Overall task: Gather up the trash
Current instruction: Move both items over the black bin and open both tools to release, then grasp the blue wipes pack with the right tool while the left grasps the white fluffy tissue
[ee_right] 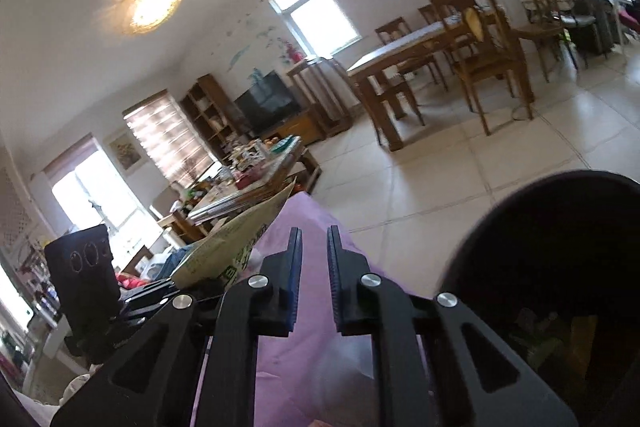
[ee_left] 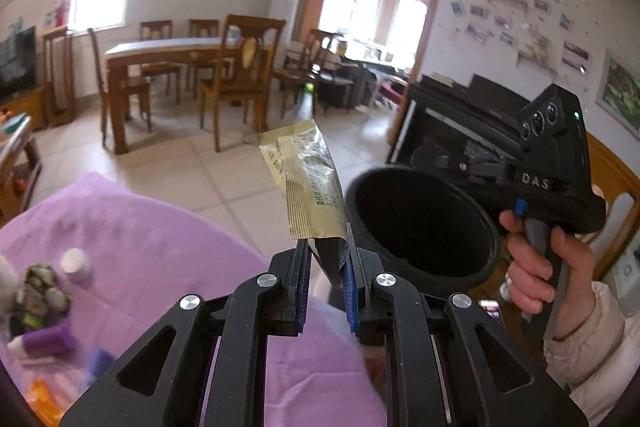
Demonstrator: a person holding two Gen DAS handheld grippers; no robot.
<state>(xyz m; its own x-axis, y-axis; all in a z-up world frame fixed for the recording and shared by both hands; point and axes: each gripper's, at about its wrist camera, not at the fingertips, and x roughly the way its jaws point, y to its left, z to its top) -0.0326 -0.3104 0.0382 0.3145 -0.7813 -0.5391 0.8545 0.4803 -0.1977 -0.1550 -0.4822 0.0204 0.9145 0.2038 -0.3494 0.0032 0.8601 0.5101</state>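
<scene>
A crinkled gold wrapper (ee_left: 310, 183) with fine print stands upright, pinched at its base in the left gripper (ee_left: 328, 263), just beside a black bin (ee_left: 424, 227) above the purple cloth (ee_left: 140, 227). The right gripper (ee_right: 314, 239) holds nothing, its jaws slightly apart.

1. The left gripper (ee_left: 326, 259) is matte black, with angular linkage arms pierced by triangular cut-outs.
2. Round silver screws (ee_left: 267, 280) cap its linkage joints.
3. Its fingers carry ribbed blue pads (ee_left: 349, 281) on their inner faces.
4. The right gripper (ee_right: 314, 247) is the same build: black links, silver screws, blue ribbed pads.
5. From the left wrist view, the right gripper's body (ee_left: 560, 167) is a black pistol-shaped housing marked "DAS" in pale letters.
6. It has three round lenses on its front face, a lit green dot, a grey handle and a small blue tab.
7. The right hand (ee_left: 540, 267) wears a ring and a pale quilted sleeve (ee_left: 592, 347).
</scene>
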